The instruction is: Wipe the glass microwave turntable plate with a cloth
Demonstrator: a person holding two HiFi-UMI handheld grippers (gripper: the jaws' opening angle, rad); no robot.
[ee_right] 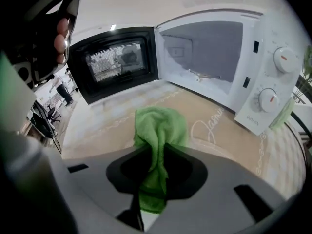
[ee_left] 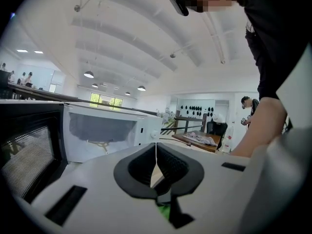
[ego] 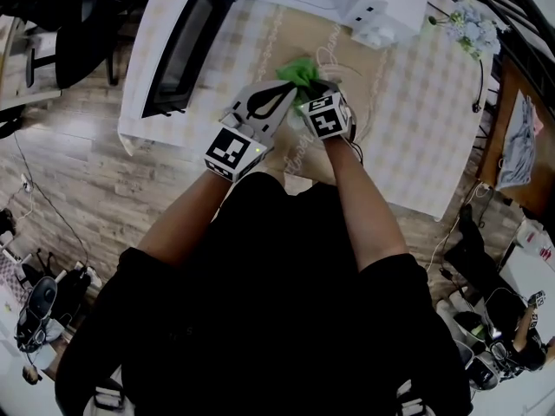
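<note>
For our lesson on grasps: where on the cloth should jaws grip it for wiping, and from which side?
Grip the cloth by its gathered tail, coming from the person's side, as the right gripper does. Shut on the narrow folds, it leaves the thick wad free ahead of the jaws, which is probably best for rubbing.

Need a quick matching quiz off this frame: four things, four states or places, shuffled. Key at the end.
Things
1. green cloth
2. microwave door
3. left gripper
4. upper dial

States or places
a. swung open
b. jaws together
c. white, on the control panel
d. pinched by the jaws of the right gripper

Pairs: 1-d, 2-a, 3-b, 4-c
</note>
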